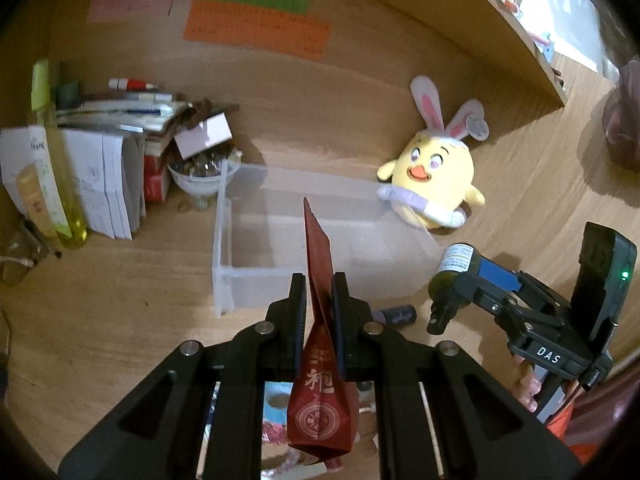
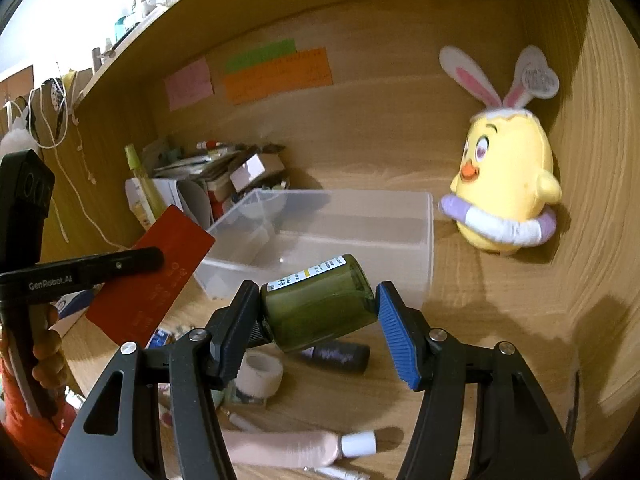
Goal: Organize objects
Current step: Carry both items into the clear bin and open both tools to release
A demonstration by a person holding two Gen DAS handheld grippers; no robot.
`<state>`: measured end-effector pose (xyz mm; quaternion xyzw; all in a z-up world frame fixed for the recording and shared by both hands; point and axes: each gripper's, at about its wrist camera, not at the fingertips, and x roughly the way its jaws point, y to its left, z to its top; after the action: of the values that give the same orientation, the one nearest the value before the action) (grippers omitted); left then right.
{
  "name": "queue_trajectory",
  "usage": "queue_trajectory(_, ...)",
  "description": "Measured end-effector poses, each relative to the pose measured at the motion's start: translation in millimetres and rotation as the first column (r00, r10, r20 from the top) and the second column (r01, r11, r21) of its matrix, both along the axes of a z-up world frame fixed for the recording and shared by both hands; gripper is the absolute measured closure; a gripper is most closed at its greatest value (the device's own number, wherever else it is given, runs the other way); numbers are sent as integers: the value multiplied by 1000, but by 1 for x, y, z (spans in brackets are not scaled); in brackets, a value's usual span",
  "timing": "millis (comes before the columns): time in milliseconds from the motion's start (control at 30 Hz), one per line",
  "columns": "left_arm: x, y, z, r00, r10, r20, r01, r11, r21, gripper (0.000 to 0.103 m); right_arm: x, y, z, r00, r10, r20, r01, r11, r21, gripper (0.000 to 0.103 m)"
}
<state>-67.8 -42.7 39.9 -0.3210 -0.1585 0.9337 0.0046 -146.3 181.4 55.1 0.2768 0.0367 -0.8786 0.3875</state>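
One red packet [image 1: 319, 264] pinched by left gripper [image 1: 320, 300] fingers; one green bottle [image 2: 320, 304] gripped by right gripper [image 2: 318, 320] fingers; one clear bin [image 2: 416, 240]; handle reads "GenRobot.AI"; bottle label perhaps illegible.

Light: dim, warm indoor tone across both views.
Brightest area: daylight-white patch above the shelf [image 2: 132, 28] at the upper edge.
Shadows: soft, dark one beside the plush chick [image 2: 506, 184].
Distortion: strong fisheye bending, black corners.
Blur: sticky notes [image 1: 256, 28] unreadable; edges soft.
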Motion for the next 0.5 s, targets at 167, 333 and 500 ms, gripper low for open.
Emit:
queue_trajectory(167,-9,-6,16,999,10,-35,-11,1000,-19,92,-10,-5,12,1000,-12,-24,12,1000,-13,46)
queue_trajectory(333,-20,-13,29,997,30,-67,-33,999,-38,92,-23,-11,25,998,-30,-50,29,999,-21,46)
queue_trajectory(500,-33,-25,37,995,56,-84,-59,998,-33,92,-35,-22,34,997,-31,-67,31,999,-12,46)
